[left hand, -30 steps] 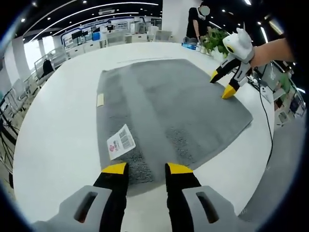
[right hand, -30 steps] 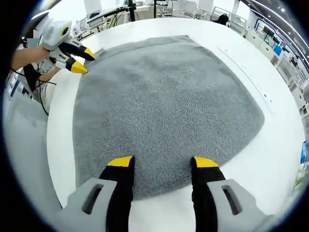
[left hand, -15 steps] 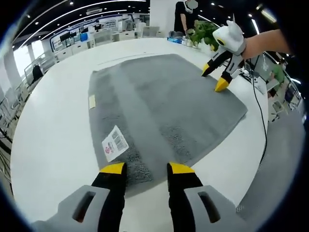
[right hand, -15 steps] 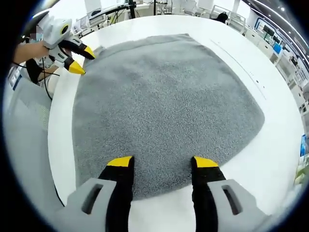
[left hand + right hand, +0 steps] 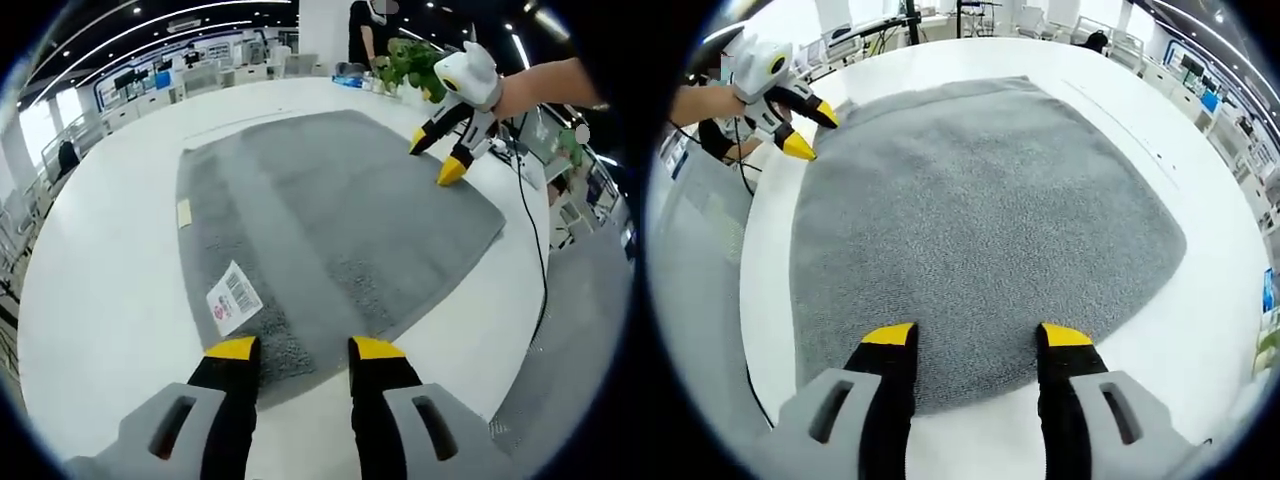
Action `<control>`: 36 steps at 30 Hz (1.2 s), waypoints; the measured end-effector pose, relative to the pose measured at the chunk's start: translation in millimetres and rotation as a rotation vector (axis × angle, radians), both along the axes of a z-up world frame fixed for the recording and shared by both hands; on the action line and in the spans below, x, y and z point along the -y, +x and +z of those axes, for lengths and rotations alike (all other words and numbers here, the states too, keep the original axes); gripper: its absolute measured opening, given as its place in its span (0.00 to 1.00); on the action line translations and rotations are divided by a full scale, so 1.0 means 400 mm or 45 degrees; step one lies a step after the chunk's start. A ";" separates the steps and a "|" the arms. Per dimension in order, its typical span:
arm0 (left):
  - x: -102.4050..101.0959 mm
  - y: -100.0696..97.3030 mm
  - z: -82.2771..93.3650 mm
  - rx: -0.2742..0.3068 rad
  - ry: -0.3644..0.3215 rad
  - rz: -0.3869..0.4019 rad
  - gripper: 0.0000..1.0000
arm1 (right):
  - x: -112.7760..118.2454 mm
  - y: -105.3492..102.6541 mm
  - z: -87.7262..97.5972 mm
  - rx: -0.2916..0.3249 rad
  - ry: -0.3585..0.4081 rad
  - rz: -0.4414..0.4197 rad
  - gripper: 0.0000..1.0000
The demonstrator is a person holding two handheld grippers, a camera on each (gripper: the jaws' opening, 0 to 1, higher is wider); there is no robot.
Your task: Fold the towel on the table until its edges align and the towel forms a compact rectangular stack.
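Hovering open, empty: left tool (image 5: 298, 348), right tool (image 5: 978, 334), seemingly over towel (image 5: 980, 210) corners.

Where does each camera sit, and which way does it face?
Left gripper view: rides on the left tongs, open at one end of the towel, facing along it; the right tongs and a forearm show at the far end.
Right gripper view: rides on the right tongs, open at the opposite end, facing back; the left tongs show far off.
Both share the towel, the table and both tongs.
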State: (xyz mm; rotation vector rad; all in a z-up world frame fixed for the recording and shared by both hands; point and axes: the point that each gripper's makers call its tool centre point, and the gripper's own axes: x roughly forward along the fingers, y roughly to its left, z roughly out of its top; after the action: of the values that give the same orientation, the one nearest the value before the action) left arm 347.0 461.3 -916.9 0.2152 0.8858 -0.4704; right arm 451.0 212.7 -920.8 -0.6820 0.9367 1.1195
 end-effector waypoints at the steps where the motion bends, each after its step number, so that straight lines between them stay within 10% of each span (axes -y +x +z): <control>1: 0.008 -0.003 0.000 -0.001 0.000 0.002 0.36 | 0.003 -0.002 0.001 0.001 0.003 0.001 0.48; 36: 0.091 -0.019 -0.003 -0.006 0.008 0.020 0.40 | 0.072 0.011 -0.001 0.011 0.008 0.041 0.49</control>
State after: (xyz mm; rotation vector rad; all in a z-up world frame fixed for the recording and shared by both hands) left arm 339.4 425.0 -918.3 0.2125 0.8934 -0.4536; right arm 455.2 184.0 -921.1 -0.6984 0.9174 1.1468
